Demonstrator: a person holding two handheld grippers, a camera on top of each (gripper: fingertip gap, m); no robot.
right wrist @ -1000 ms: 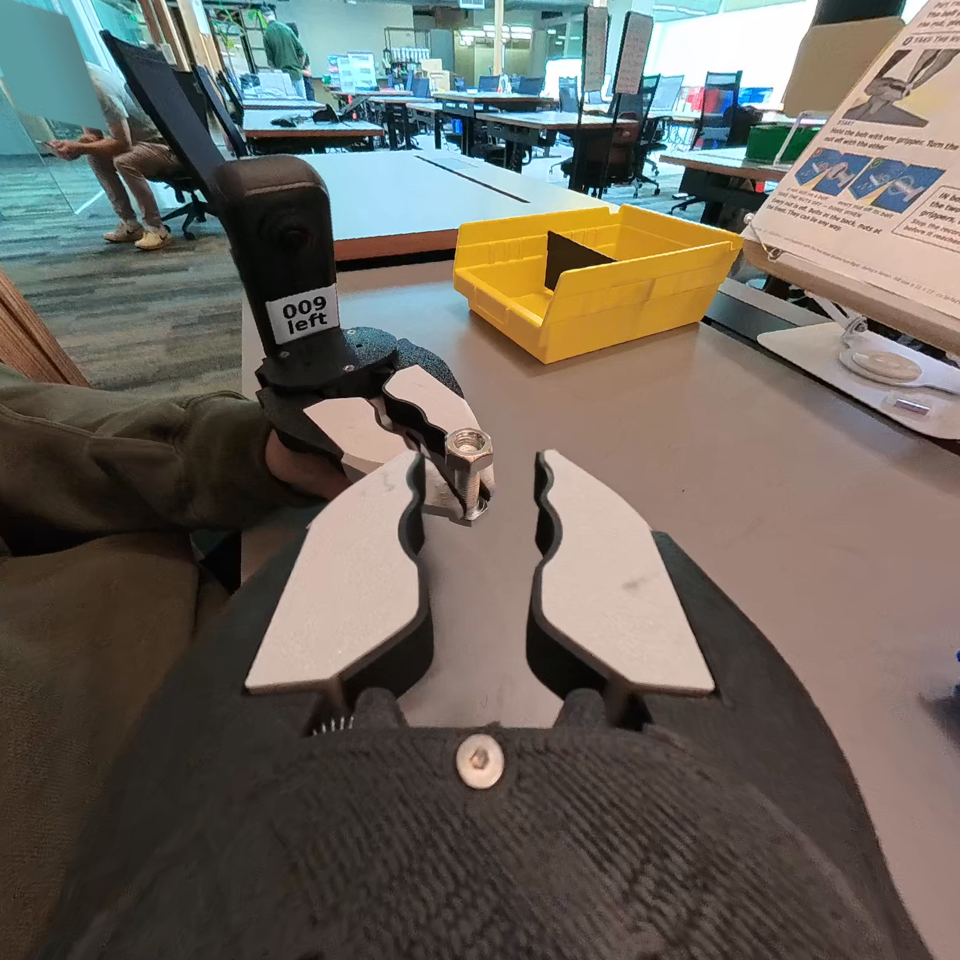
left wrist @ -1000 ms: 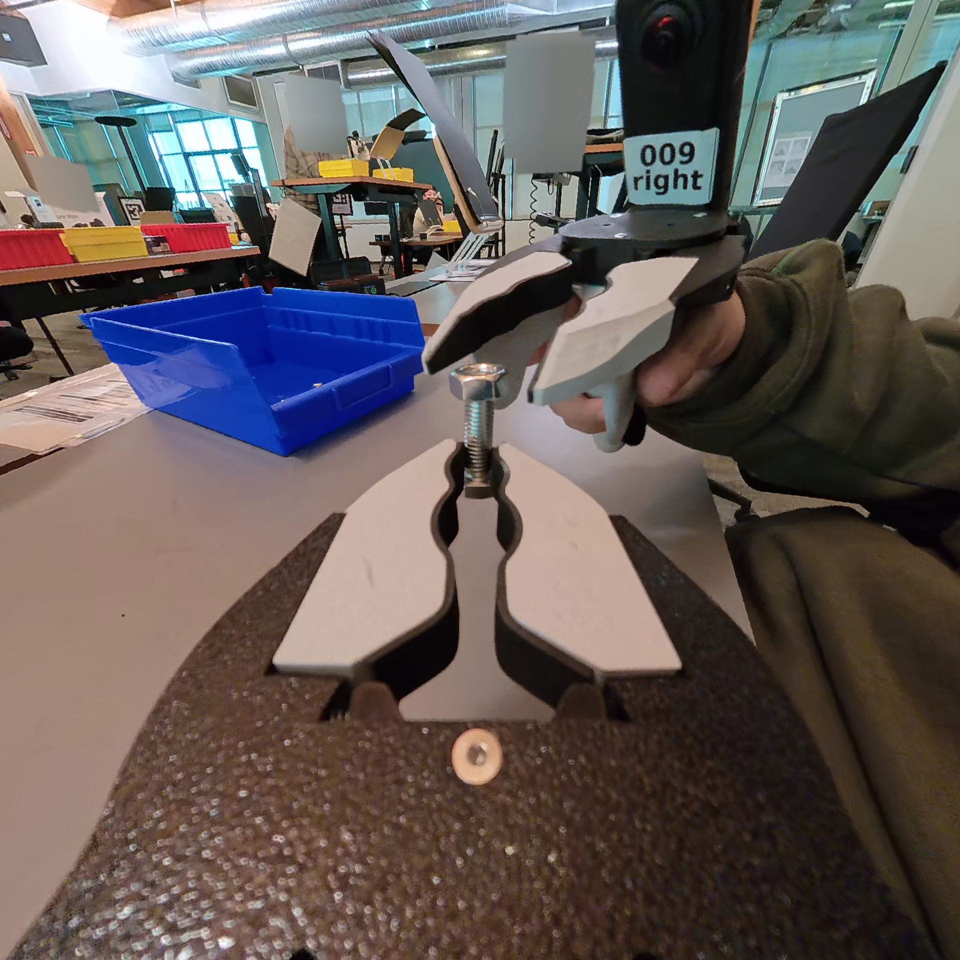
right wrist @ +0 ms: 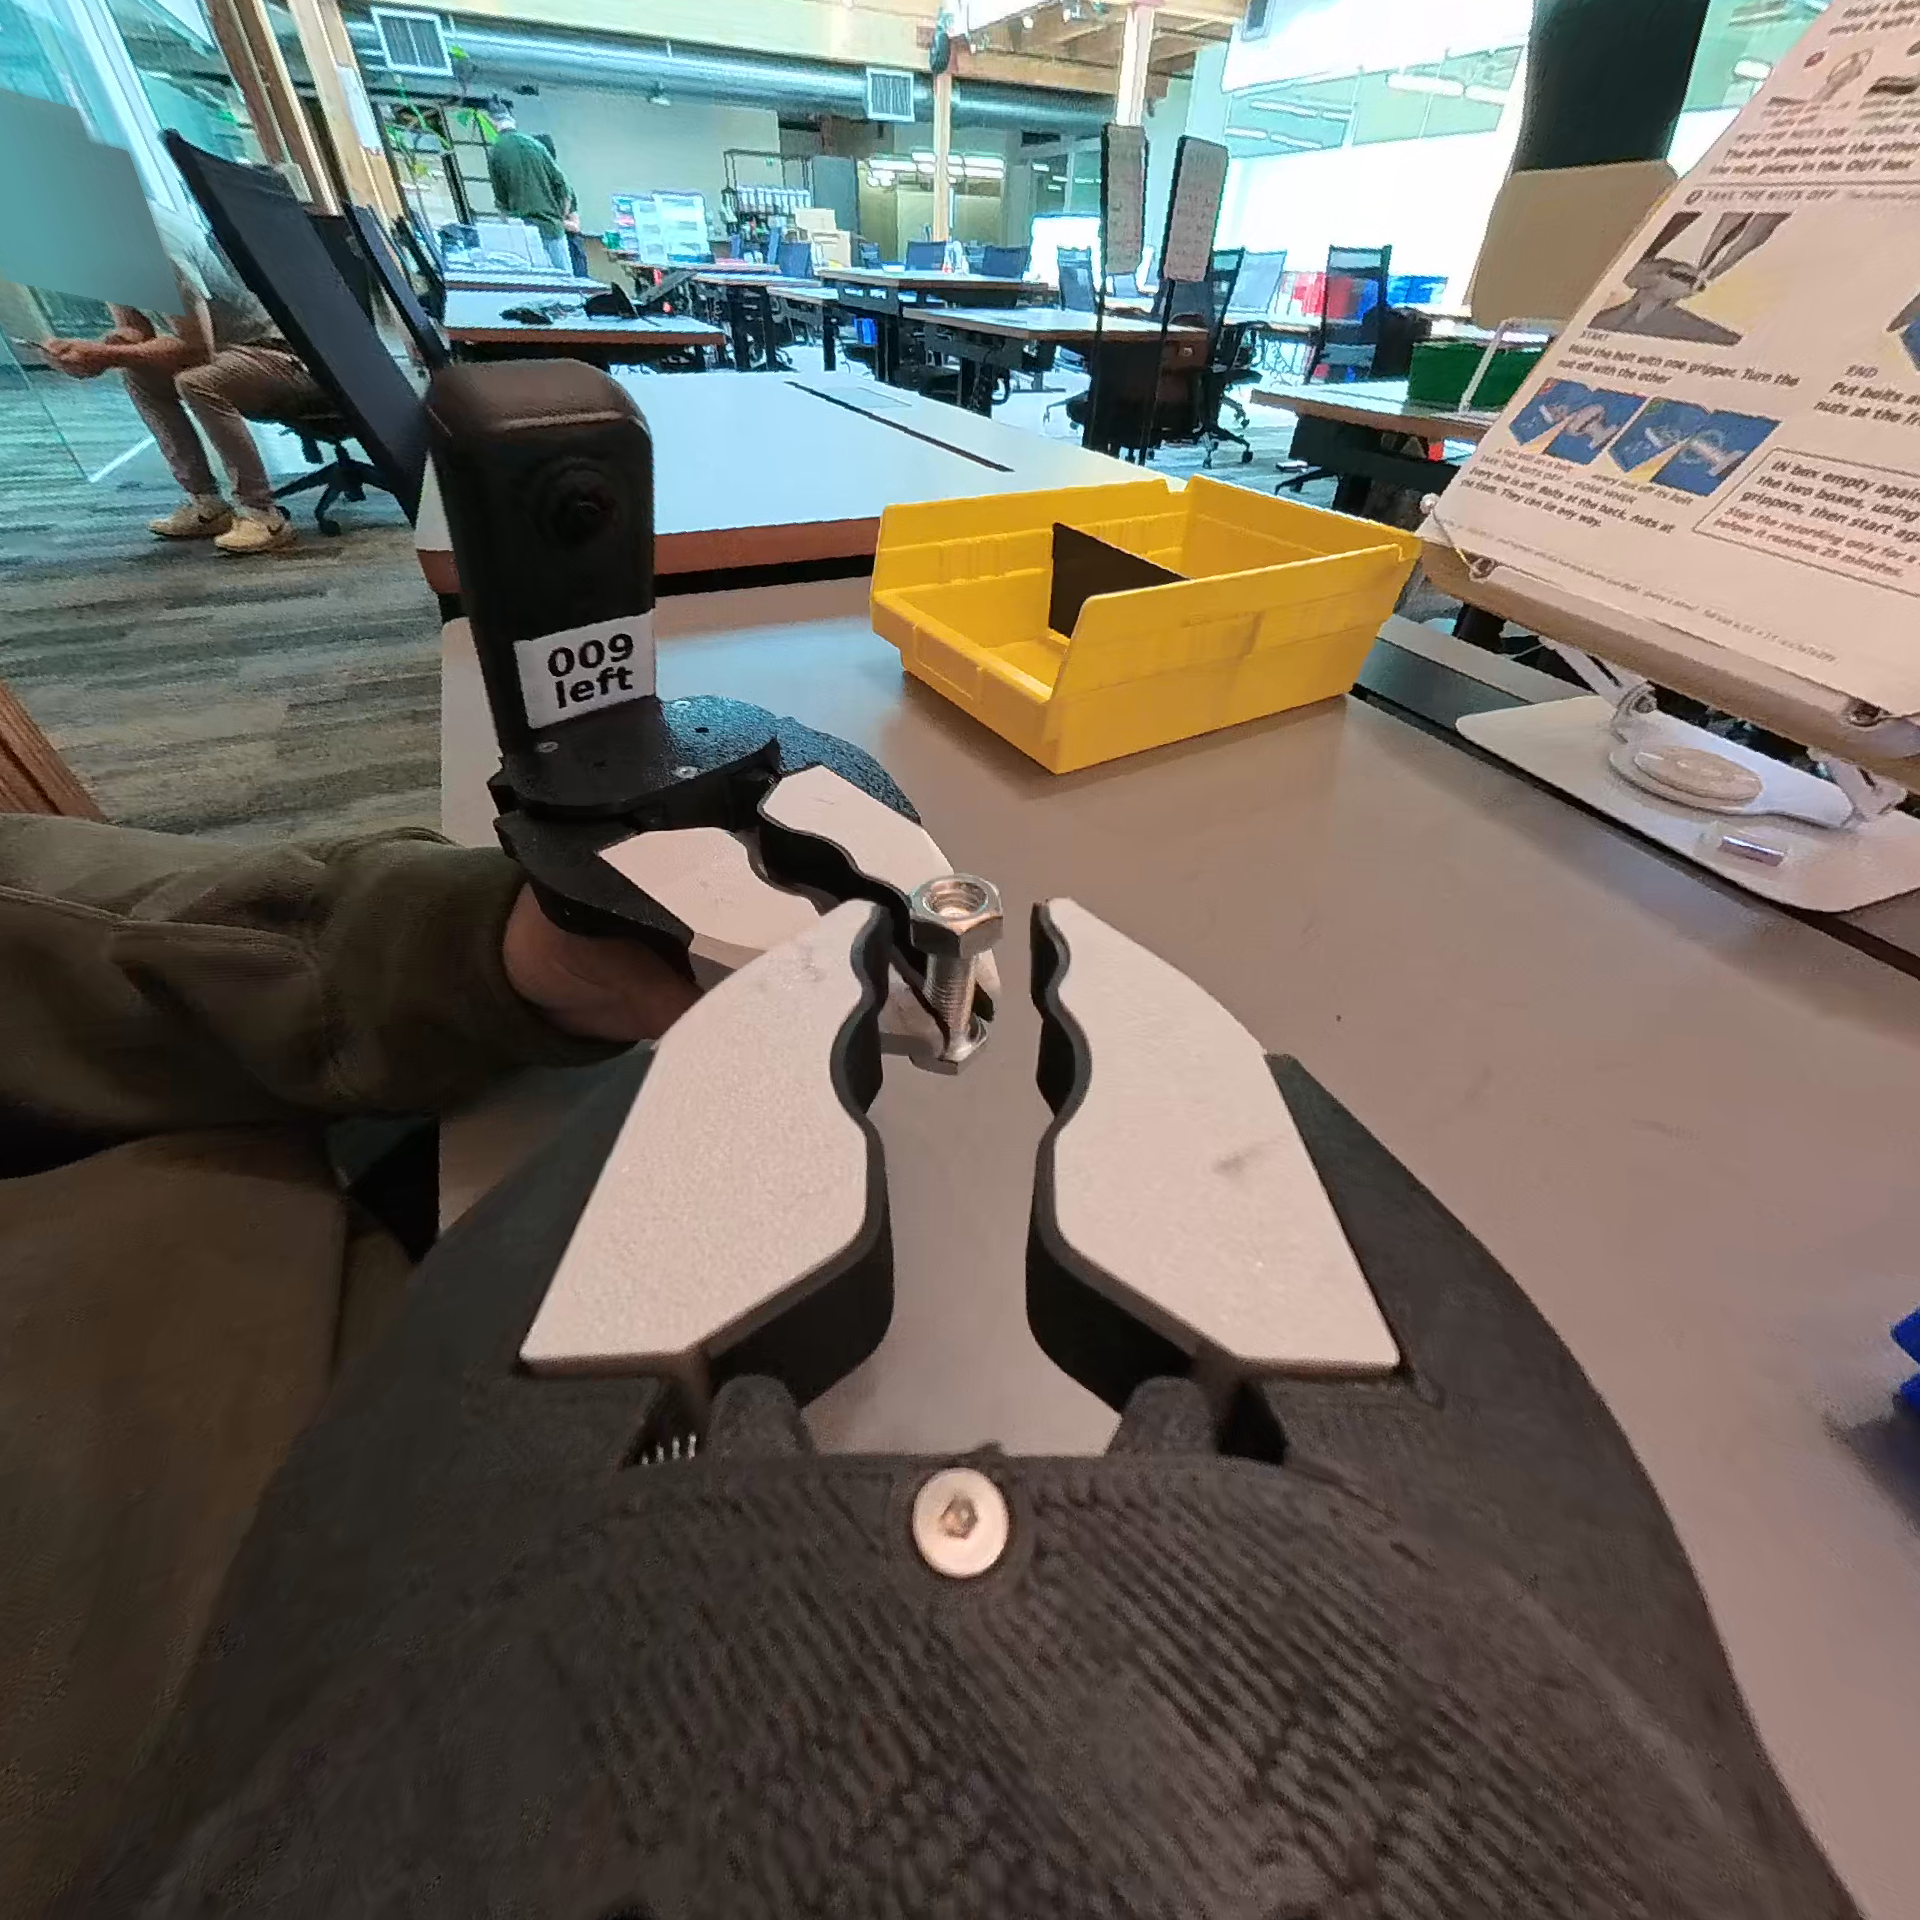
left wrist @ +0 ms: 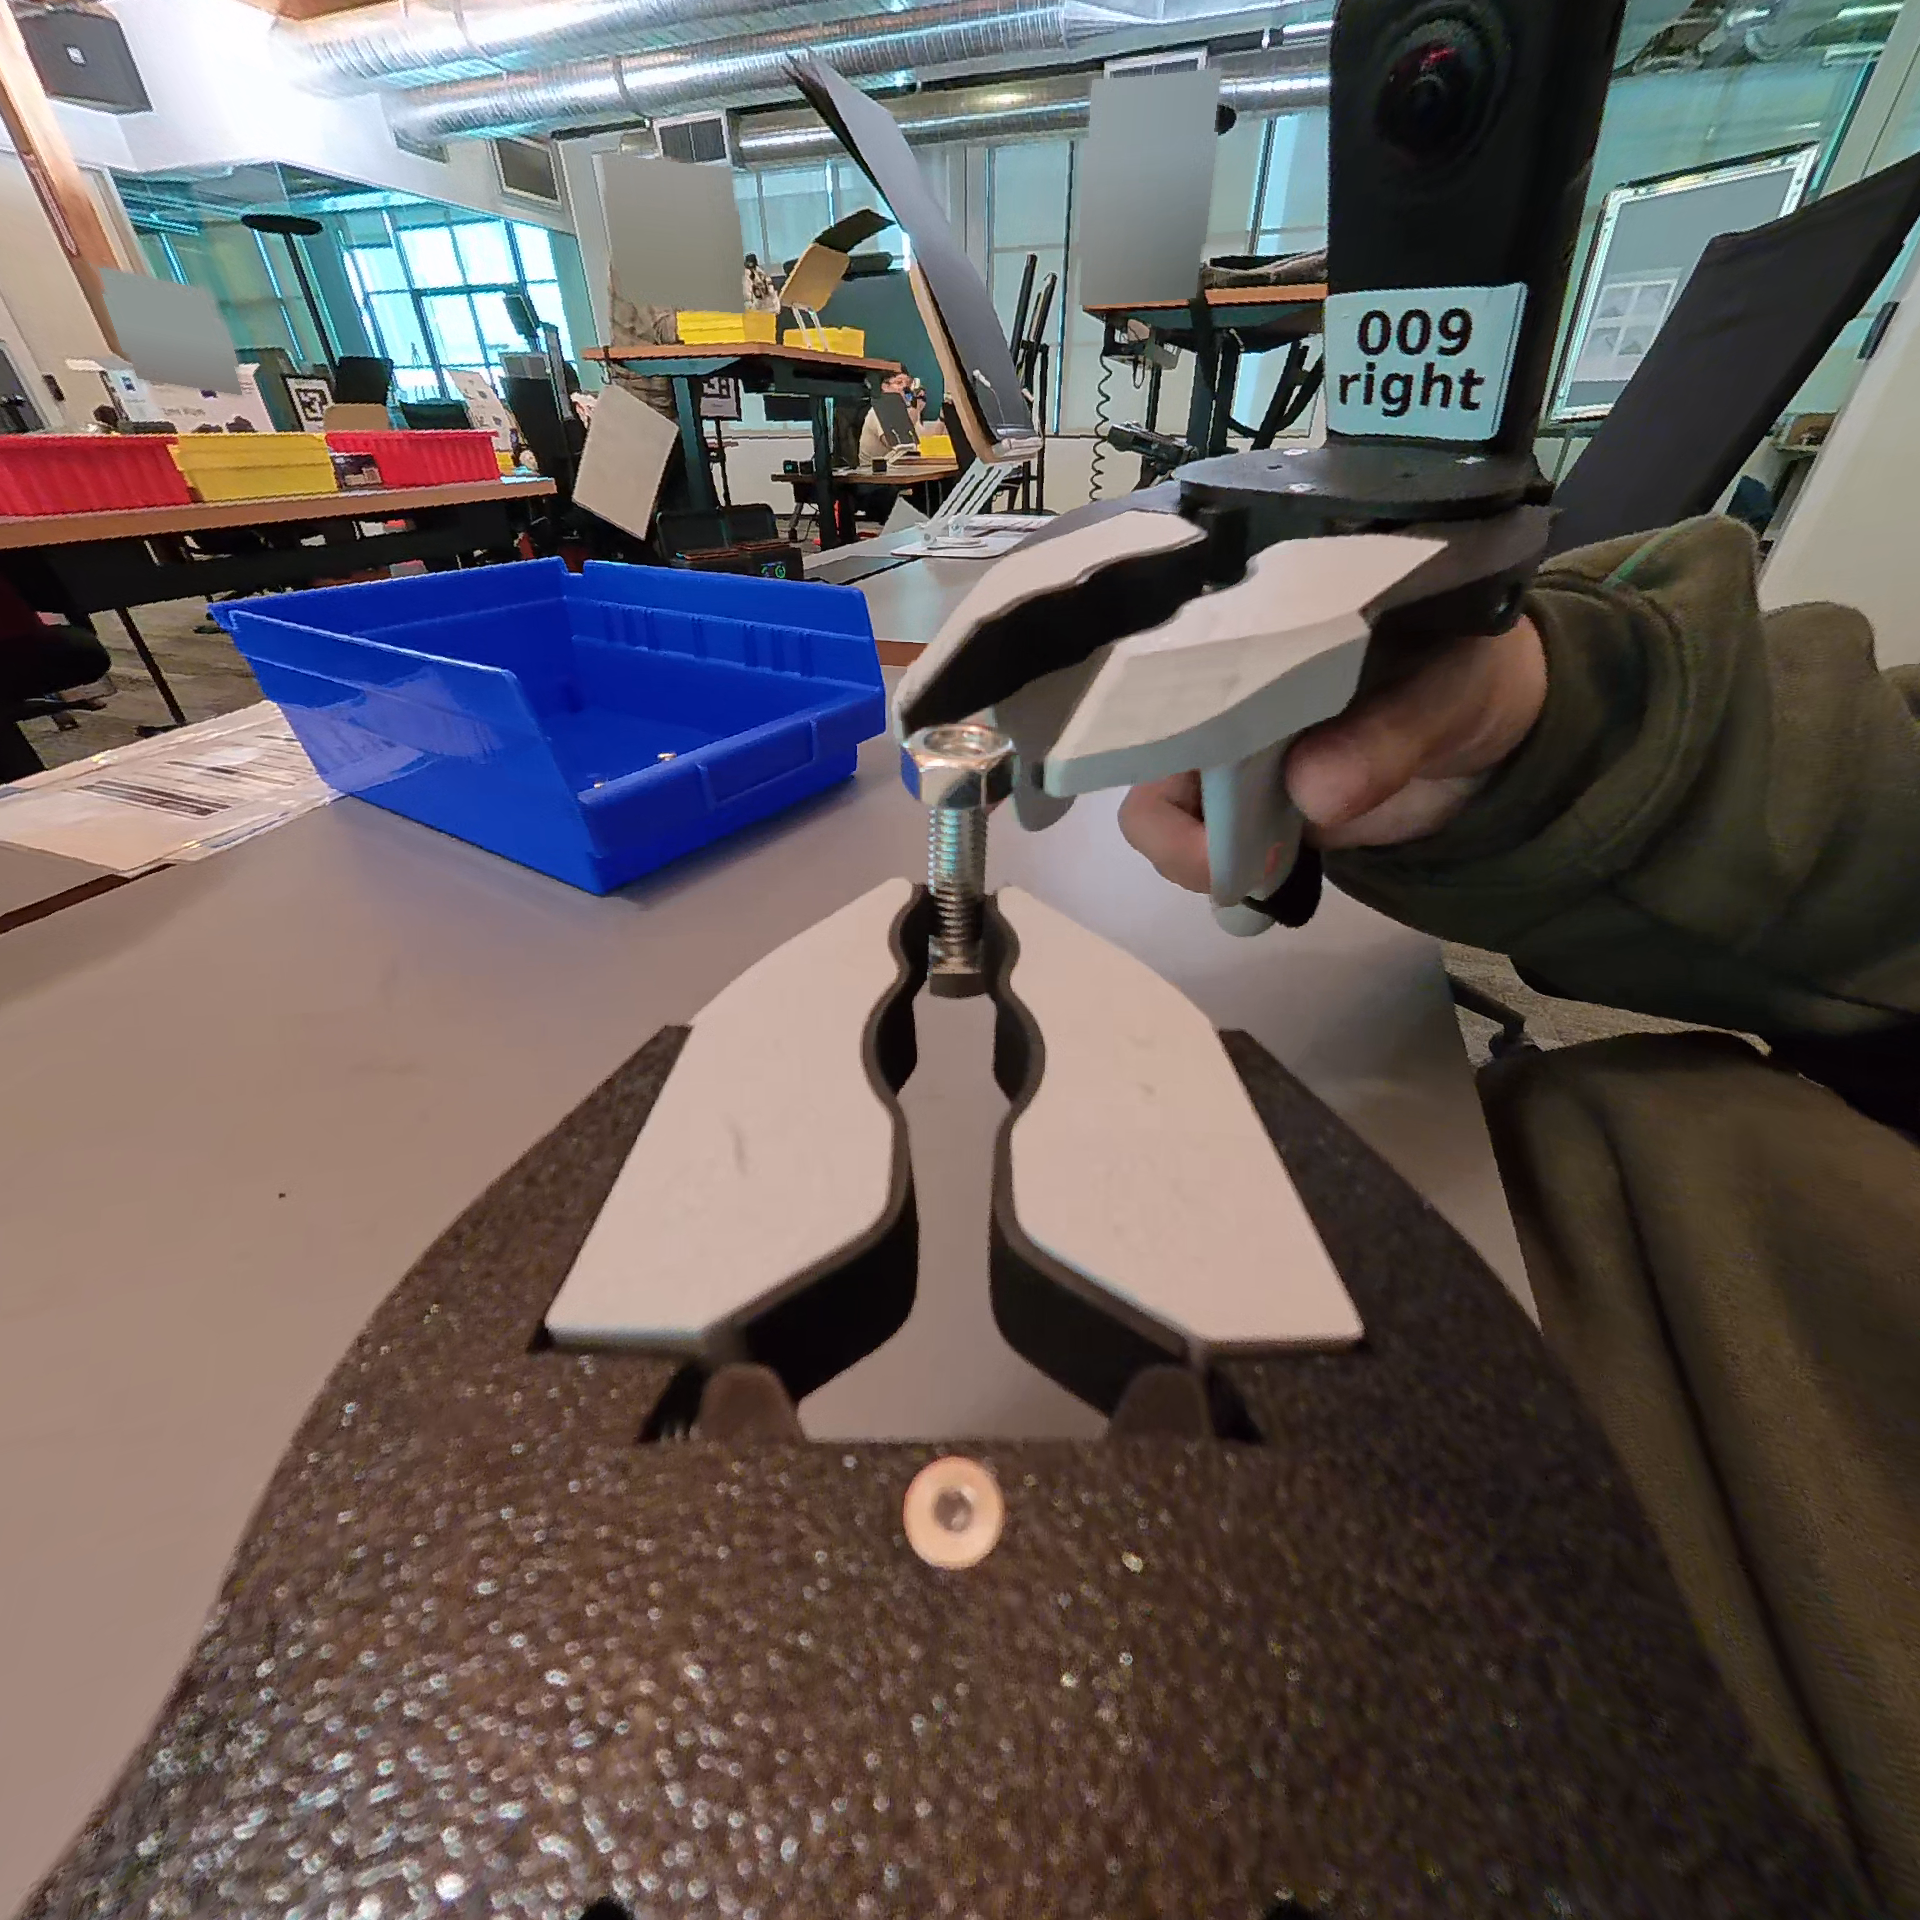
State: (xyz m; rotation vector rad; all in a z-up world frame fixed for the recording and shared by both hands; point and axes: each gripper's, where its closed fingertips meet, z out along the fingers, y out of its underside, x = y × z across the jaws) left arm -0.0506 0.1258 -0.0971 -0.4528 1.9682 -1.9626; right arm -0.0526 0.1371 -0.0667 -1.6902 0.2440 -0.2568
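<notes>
A silver bolt (left wrist: 954, 873) stands upright above the grey table (left wrist: 312, 1039), with a hex nut (left wrist: 956, 764) at its top end. My left gripper (left wrist: 956, 920) is shut on the bolt's lower end. My right gripper (left wrist: 982, 743) comes in from the upper right, open, with its fingertips on either side of the nut. In the right wrist view the nut (right wrist: 954, 912) sits between the fingers of my right gripper (right wrist: 951, 940), close to the left finger and with a gap to the right one. The left gripper (right wrist: 914, 987) holds the bolt (right wrist: 958, 997) from the left.
A blue bin (left wrist: 561, 717) stands on the table to the far left, with papers (left wrist: 156, 779) beside it. A yellow bin (right wrist: 1132, 634) with a black divider stands farther back. An instruction sheet on a stand (right wrist: 1704, 416) is at the right. A person's sleeves hold both grippers. Both grippers' tips are close together, under 4 cm apart.
My right gripper's fingers stand slightly closer together around the nut. My left gripper still holds the bolt in the same place.
</notes>
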